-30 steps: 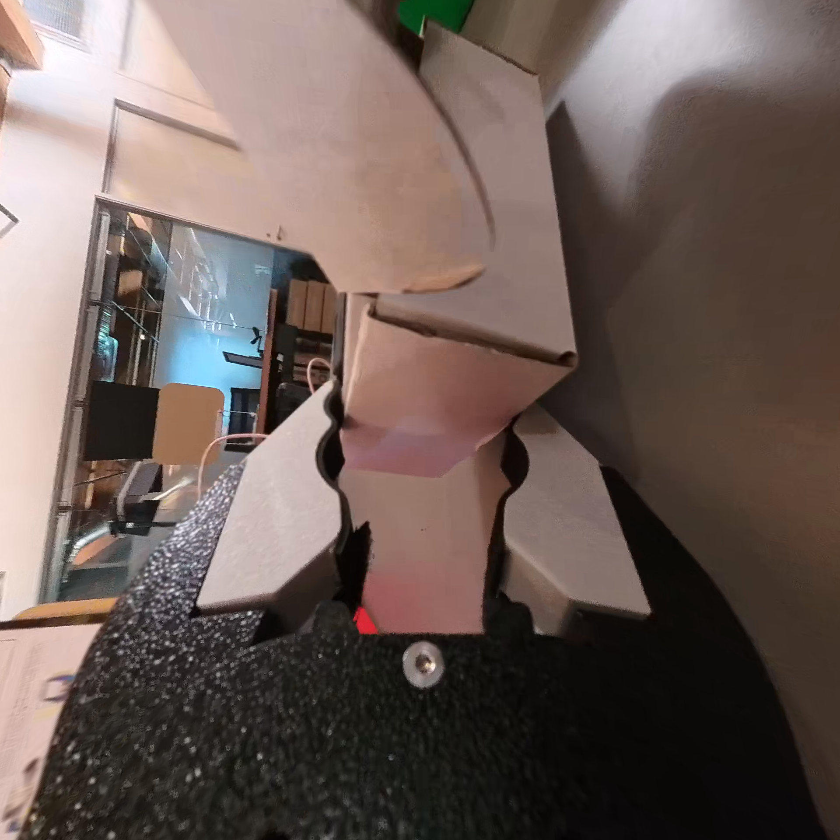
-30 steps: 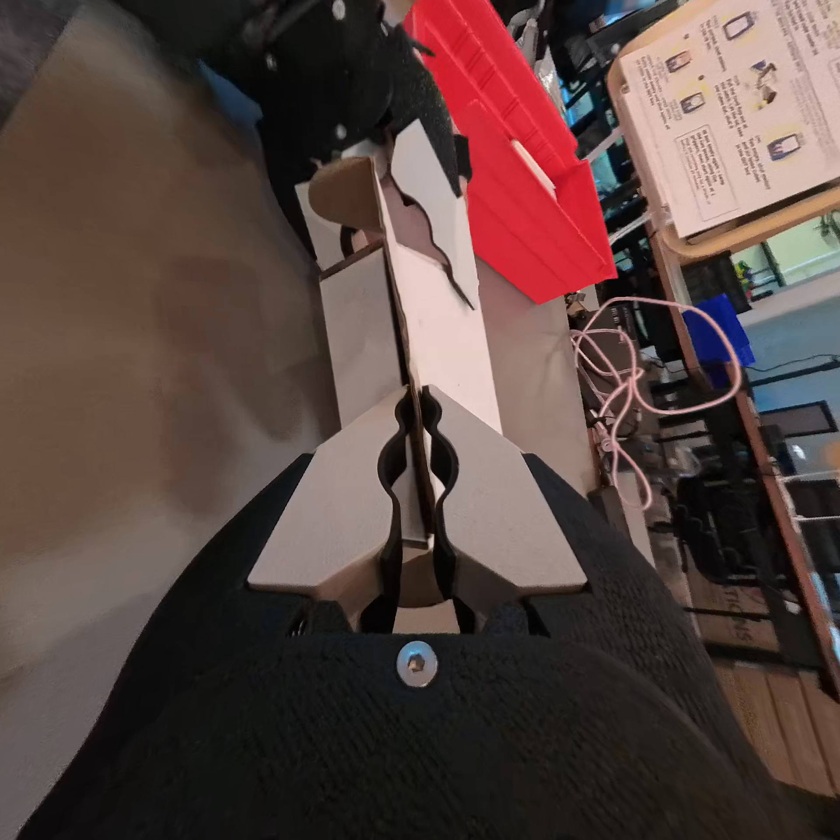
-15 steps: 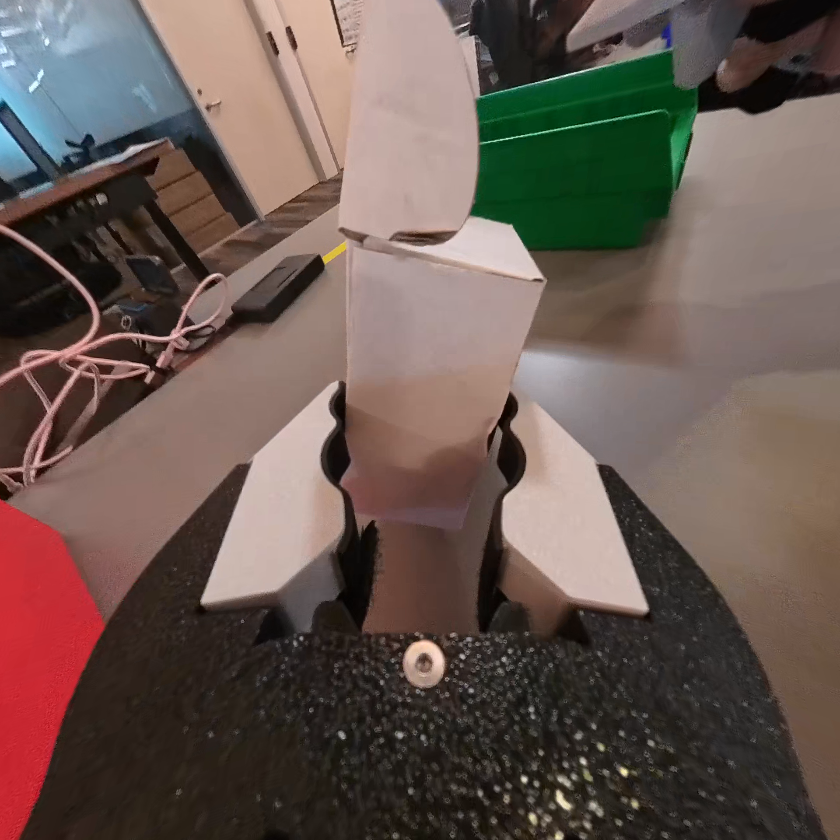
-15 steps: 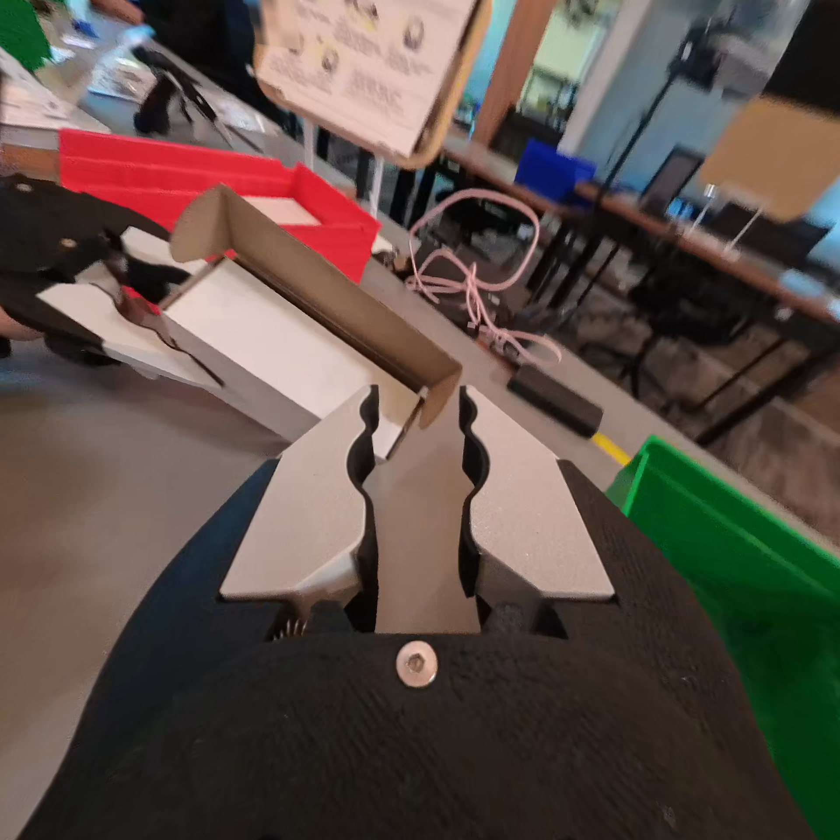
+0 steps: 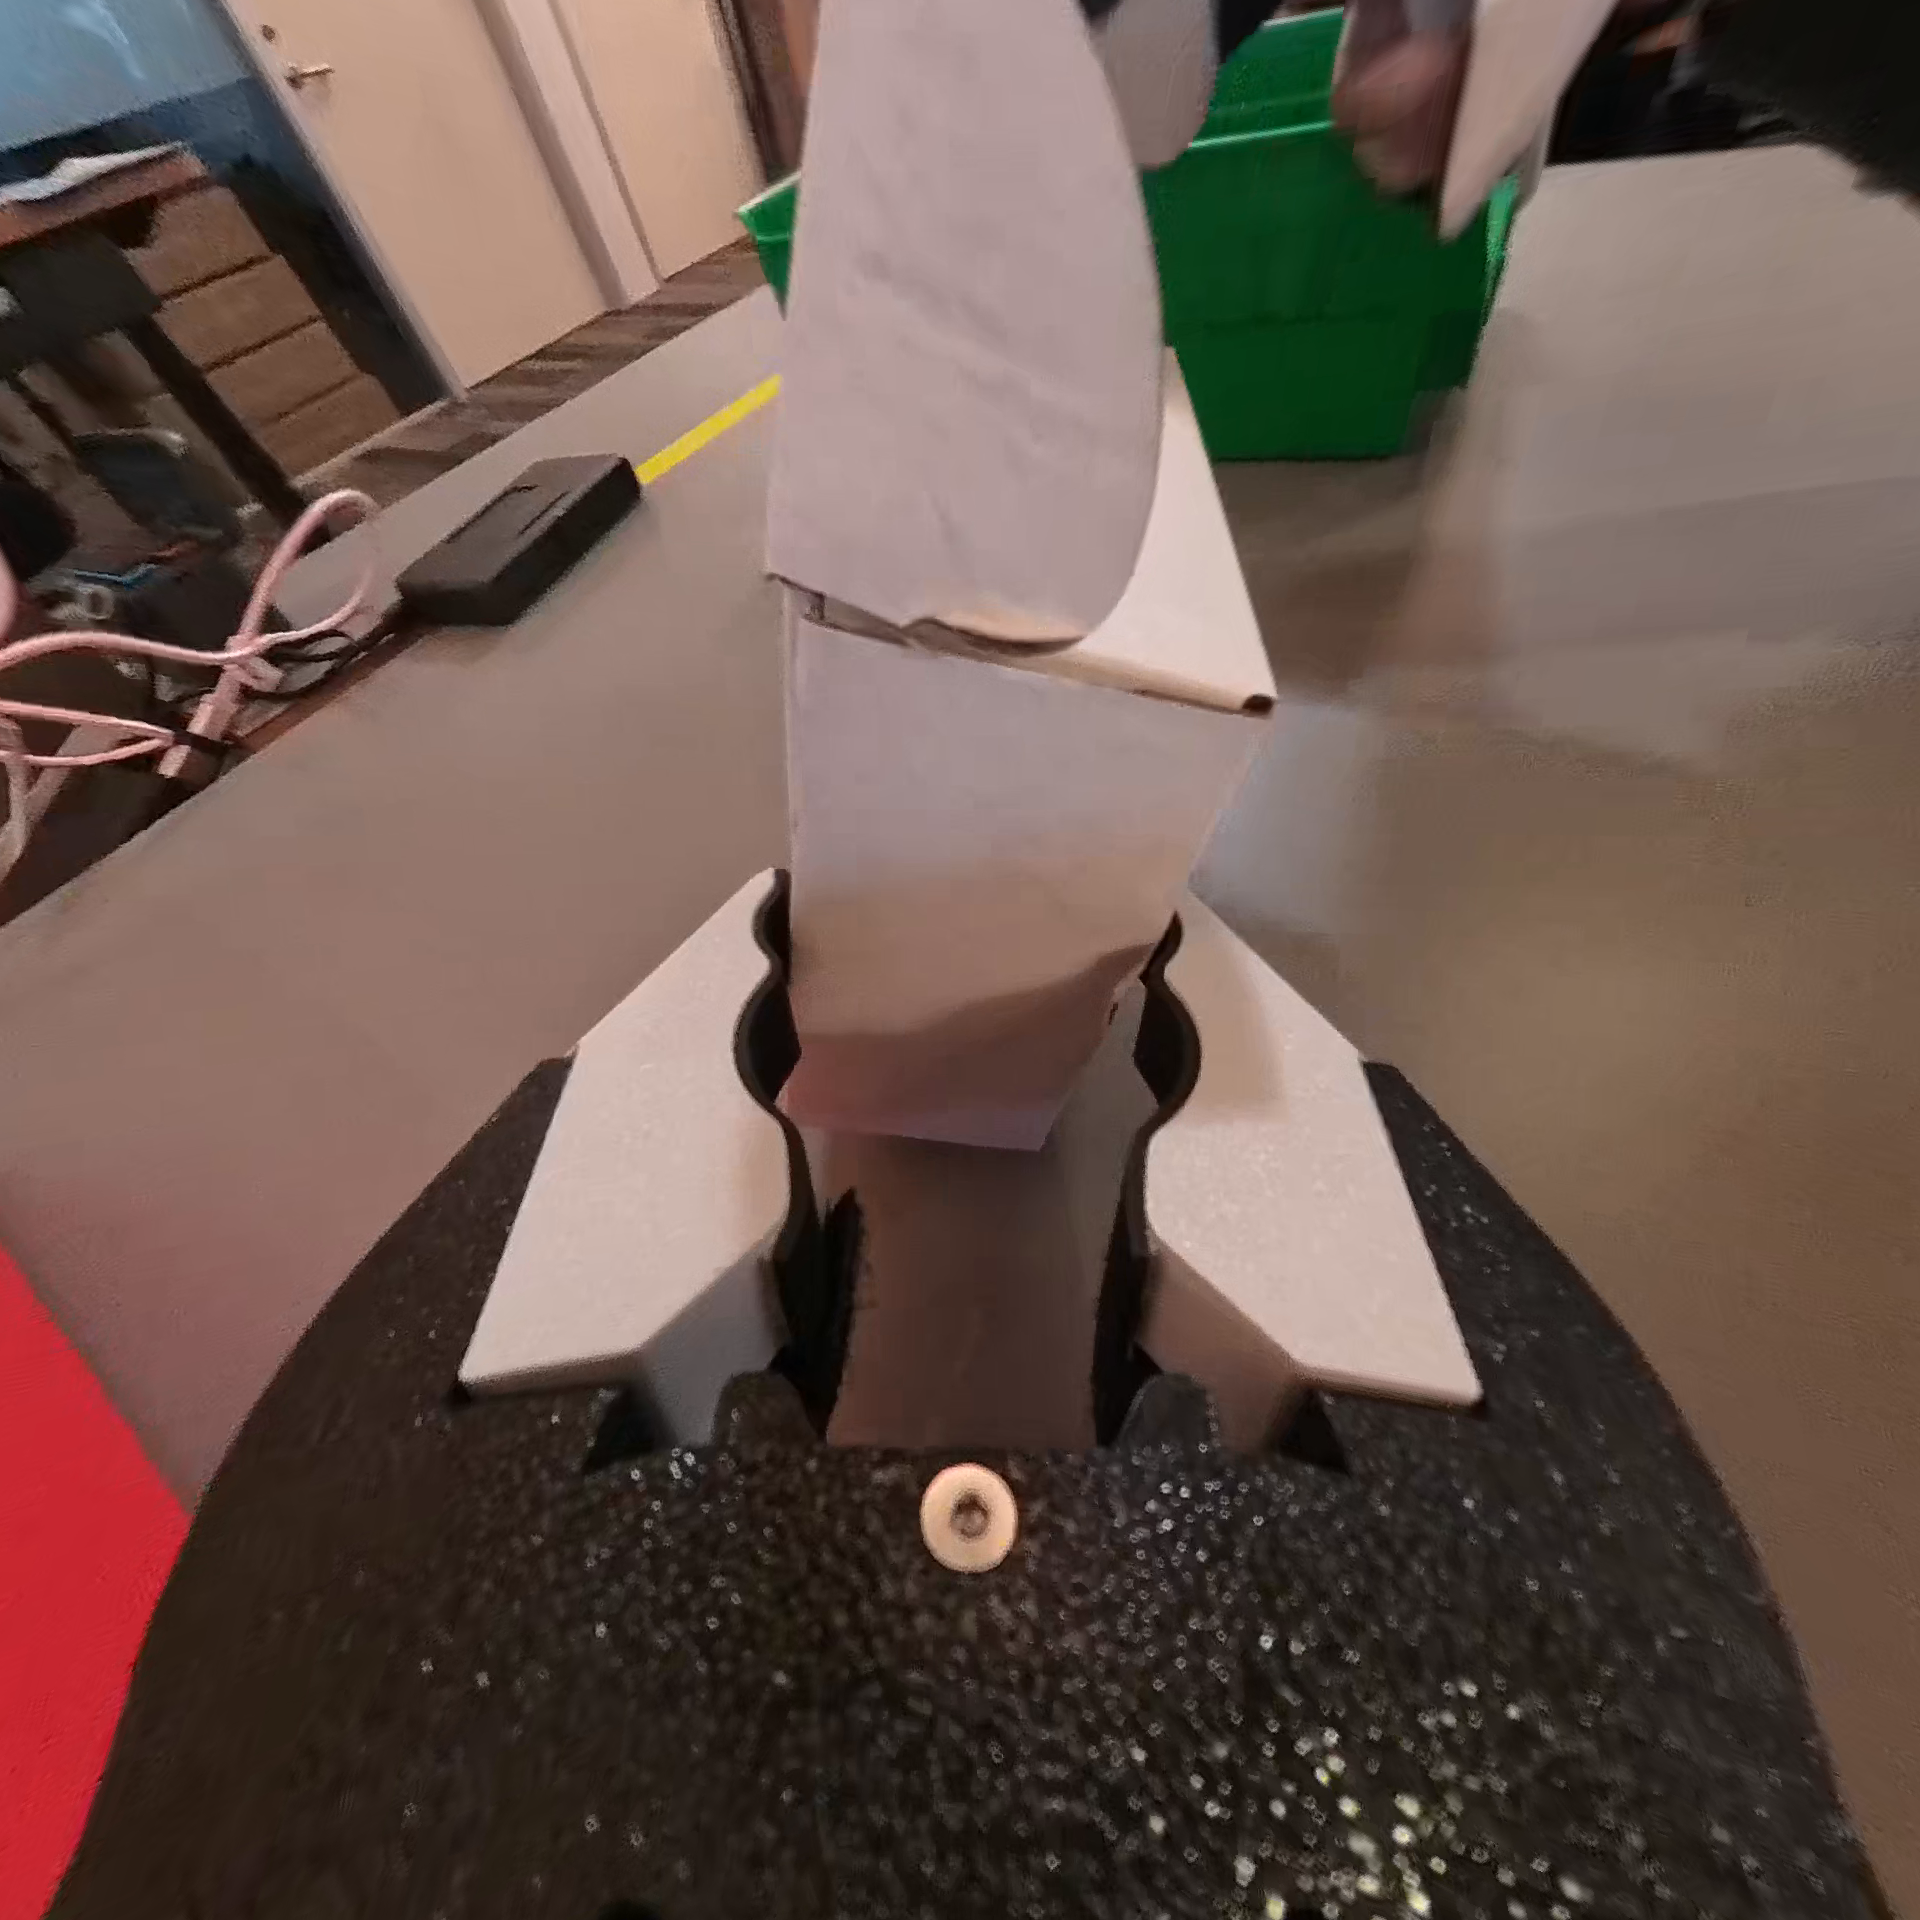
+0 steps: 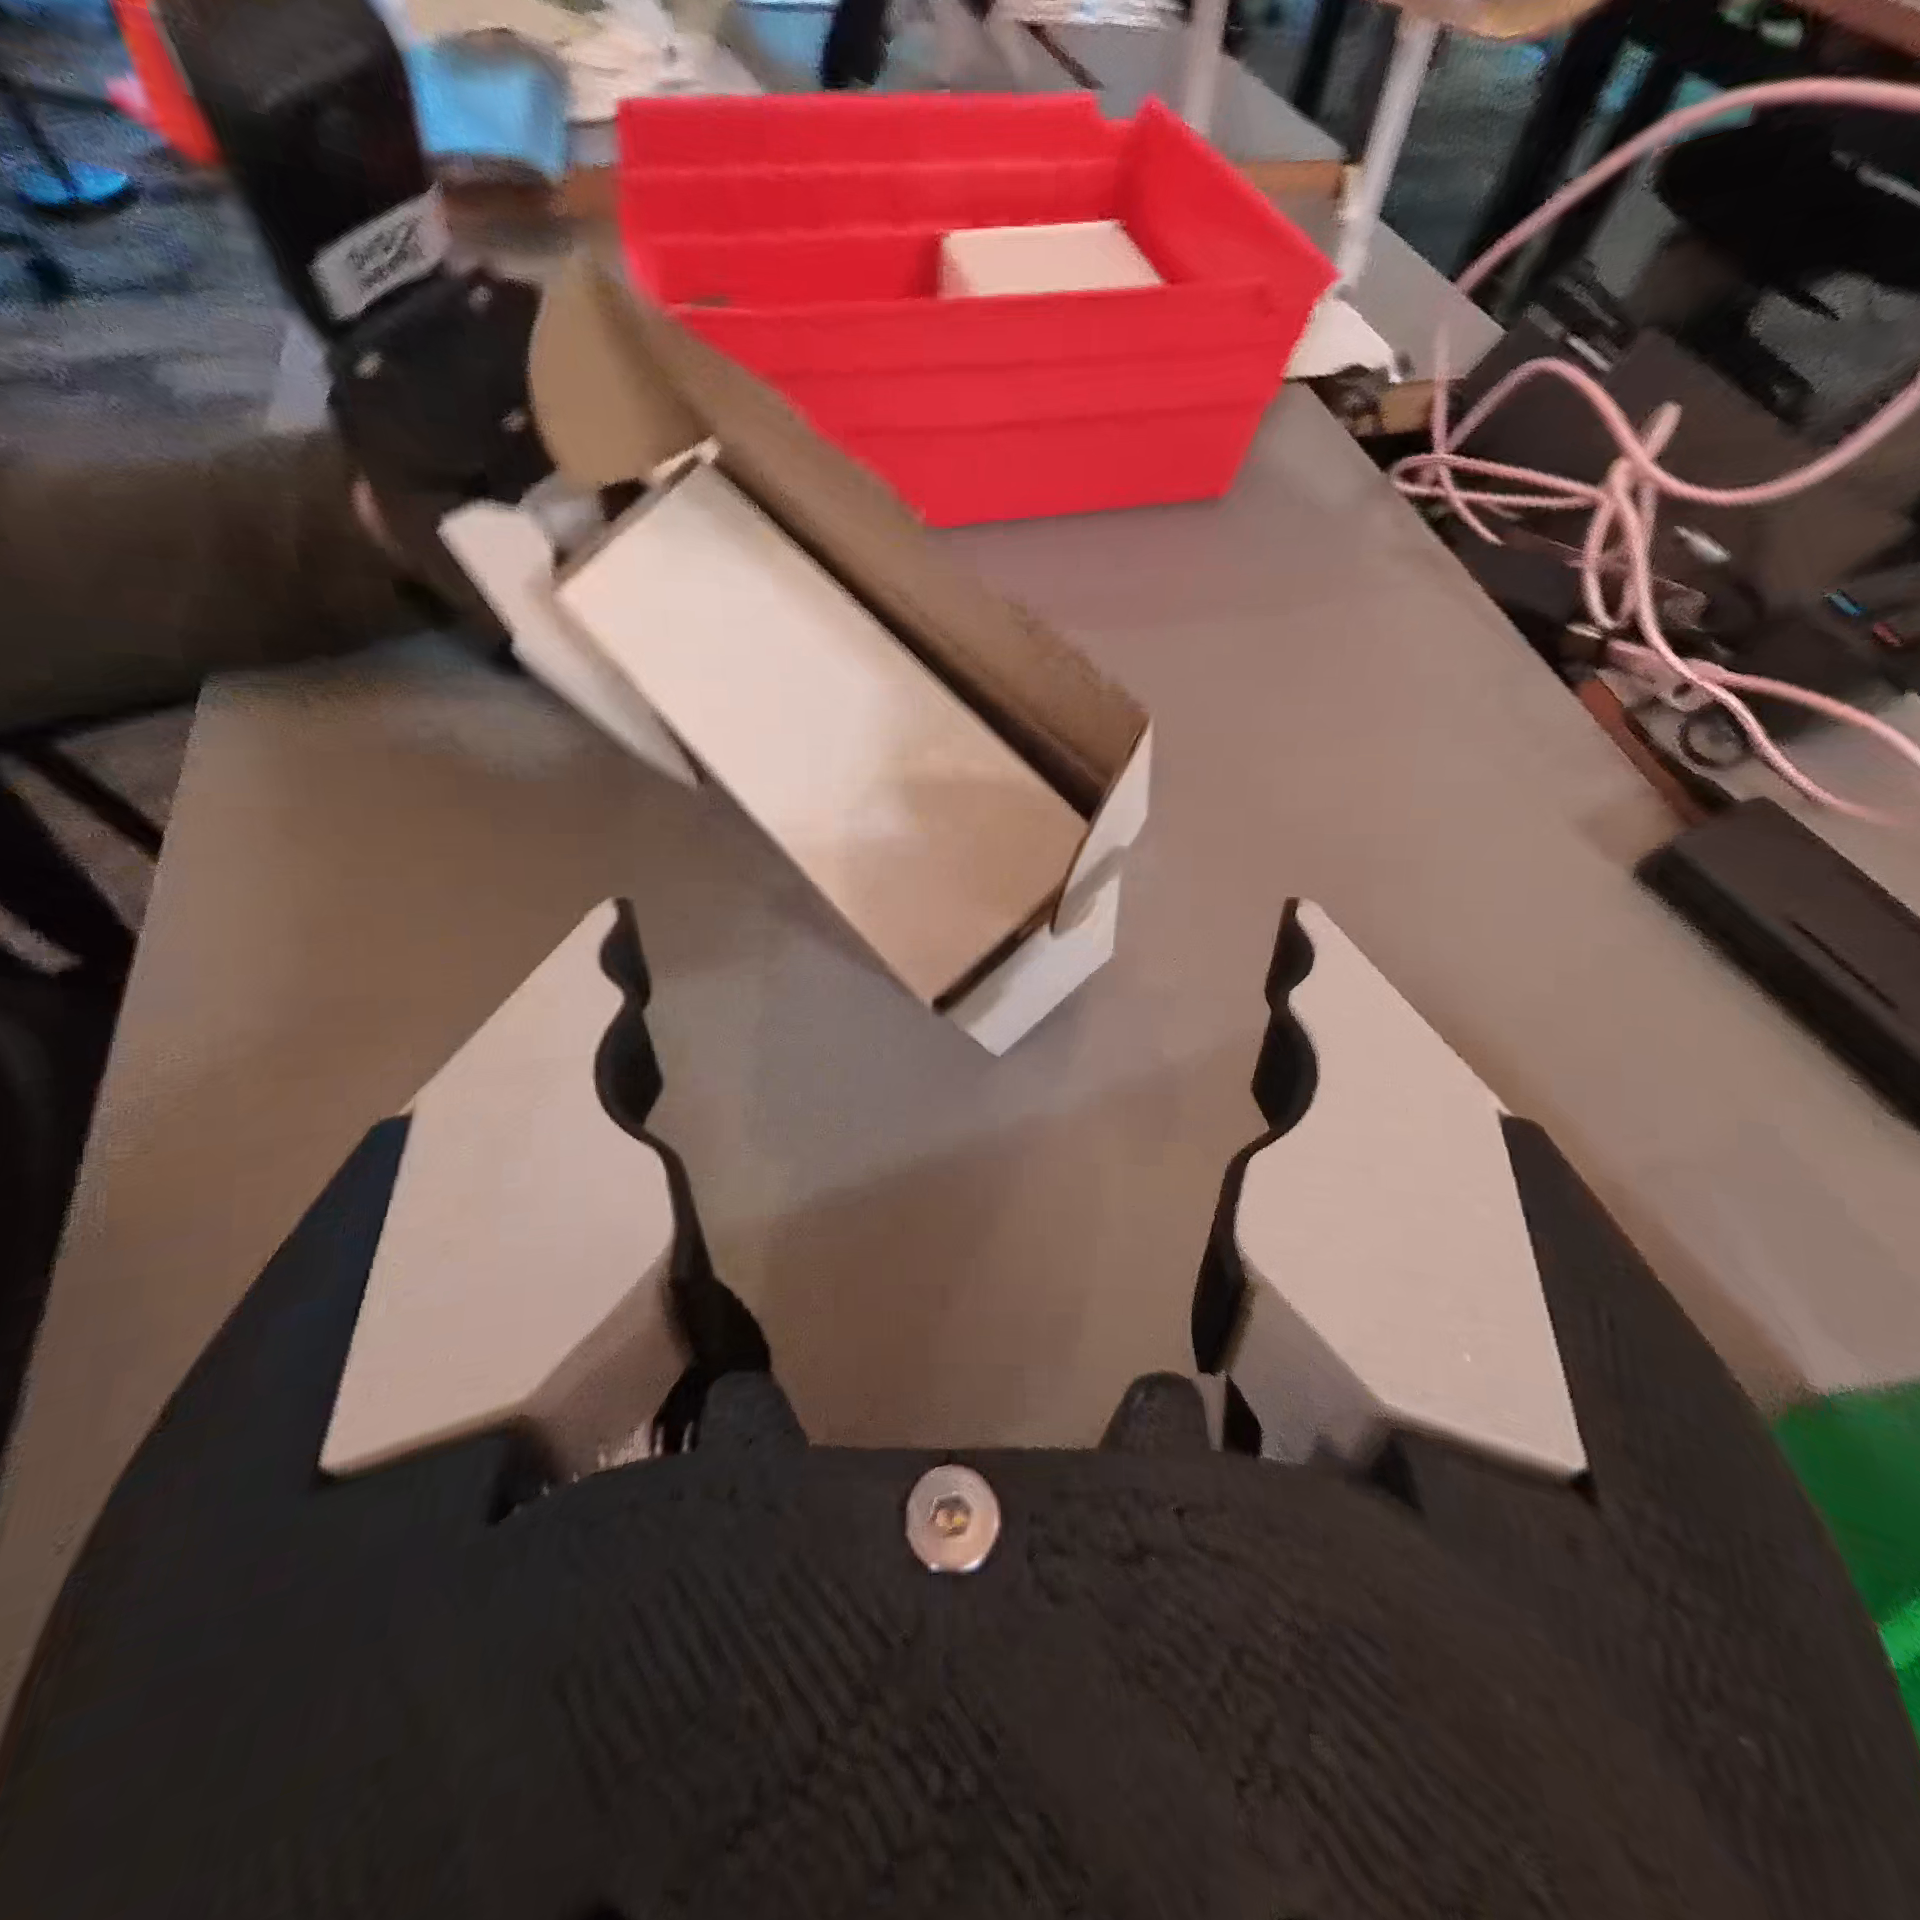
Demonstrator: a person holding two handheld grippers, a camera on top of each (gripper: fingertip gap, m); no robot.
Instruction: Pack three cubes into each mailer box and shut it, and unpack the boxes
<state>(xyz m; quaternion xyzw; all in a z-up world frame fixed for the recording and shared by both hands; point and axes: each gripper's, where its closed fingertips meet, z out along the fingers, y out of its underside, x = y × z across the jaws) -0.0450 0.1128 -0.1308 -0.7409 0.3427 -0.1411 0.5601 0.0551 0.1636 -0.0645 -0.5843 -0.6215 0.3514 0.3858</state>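
The white mailer box (image 6: pixel 831 727) is held above the grey desk (image 6: pixel 1299 644), tilted, with its lid (image 6: pixel 831 520) swung up so the brown inside of the lid faces out. Its low end hangs over the middle of the desk, clear of the surface, as far as can be told. Whether any cube lies inside cannot be told.

The desk's surface is plain grey and matte. At its far edge in the right wrist view a red bin (image 6: pixel 966 343) is set, and a white box (image 6: pixel 1044 260) is seen inside it. A green bin (image 5: pixel 1320 281) stands at the opposite edge. A flat black device (image 5: pixel 520 540) lies at the desk's edge, and pink cables (image 6: pixel 1621 582) are tangled beside it. Beyond the desk, pale doors and walls and a dark wooden table are seen.

The box's near end is gripped by the left gripper (image 5: pixel 971 997): both pads are pressed against its side walls, and the jaws are set about as wide as the box. From the right wrist view this gripper is seen reaching in from the left side of the desk.

The right gripper (image 6: pixel 956 997) is held level above the desk, just short of the box's low end, with its jaws spread wide and nothing between them.
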